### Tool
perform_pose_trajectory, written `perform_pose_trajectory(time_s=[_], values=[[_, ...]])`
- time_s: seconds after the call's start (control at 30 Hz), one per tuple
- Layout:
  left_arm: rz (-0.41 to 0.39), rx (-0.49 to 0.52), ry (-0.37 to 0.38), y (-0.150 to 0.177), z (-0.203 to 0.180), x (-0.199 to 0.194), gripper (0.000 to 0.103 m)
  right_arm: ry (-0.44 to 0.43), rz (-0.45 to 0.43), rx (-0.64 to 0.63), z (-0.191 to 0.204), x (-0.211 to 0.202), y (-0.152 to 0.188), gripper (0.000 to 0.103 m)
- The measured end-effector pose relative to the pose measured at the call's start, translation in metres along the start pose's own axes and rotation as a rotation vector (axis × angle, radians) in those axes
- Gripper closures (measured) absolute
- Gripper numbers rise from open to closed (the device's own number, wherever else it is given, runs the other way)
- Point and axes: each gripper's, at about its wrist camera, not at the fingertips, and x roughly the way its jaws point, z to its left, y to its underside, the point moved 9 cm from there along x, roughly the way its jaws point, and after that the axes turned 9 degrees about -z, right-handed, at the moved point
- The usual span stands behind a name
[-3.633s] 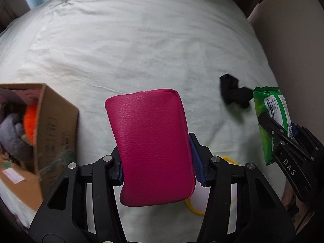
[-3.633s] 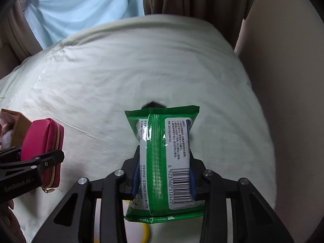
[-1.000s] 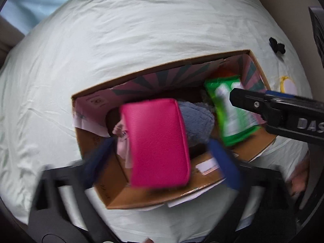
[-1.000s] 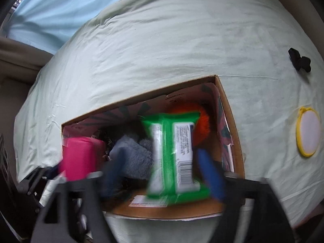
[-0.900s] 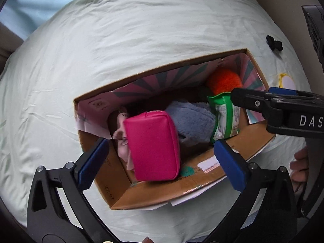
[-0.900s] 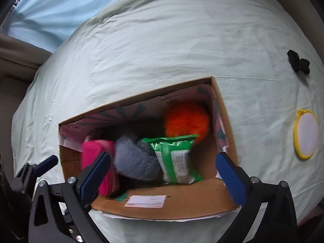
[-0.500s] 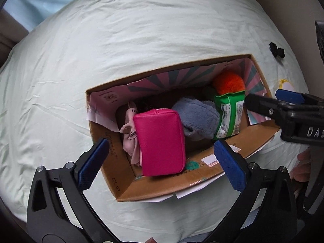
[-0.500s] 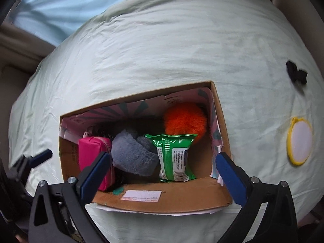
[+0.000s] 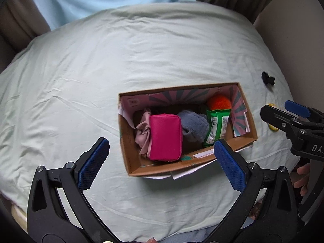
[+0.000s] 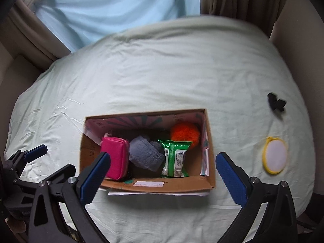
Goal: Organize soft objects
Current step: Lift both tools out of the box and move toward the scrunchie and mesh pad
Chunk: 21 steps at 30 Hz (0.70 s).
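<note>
Inside box point(image 10: 162, 187): one pink pouch point(image 10: 115, 158), one green packet point(image 10: 175, 158); both claws point(image 9: 162, 162) point(image 10: 163, 175) released, empty

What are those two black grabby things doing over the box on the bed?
A person is tidying soft things into the open cardboard box. Both the left gripper and the right gripper hang above it, jaws wide and empty. The pink zip pouch and the green wipes packet lie inside.
</note>
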Motion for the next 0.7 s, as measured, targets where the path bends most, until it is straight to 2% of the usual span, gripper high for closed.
perform_pose_trajectory(time_s=[0.13,0.4,0.53,0.7], values=[[-0.068,0.0,-0.02,-0.006,0.003,-0.039,0.0,0.005,-0.043,0.011,0.001,-0.036,-0.006,0.0],[-0.172,0.008,-0.023,-0.019,-0.005,-0.111,0.0,0.052,-0.189,0.02,-0.008,-0.121,-0.019,0.0],[-0.213,0.004,-0.022,-0.02,-0.016,-0.136,0.0,0.071,-0.257,0.049,-0.027,-0.159,-0.017,0.0],[-0.264,0.01,0.006,-0.03,-0.046,-0.151,0.0,0.112,-0.304,0.072,-0.061,-0.181,-0.01,0.0]])
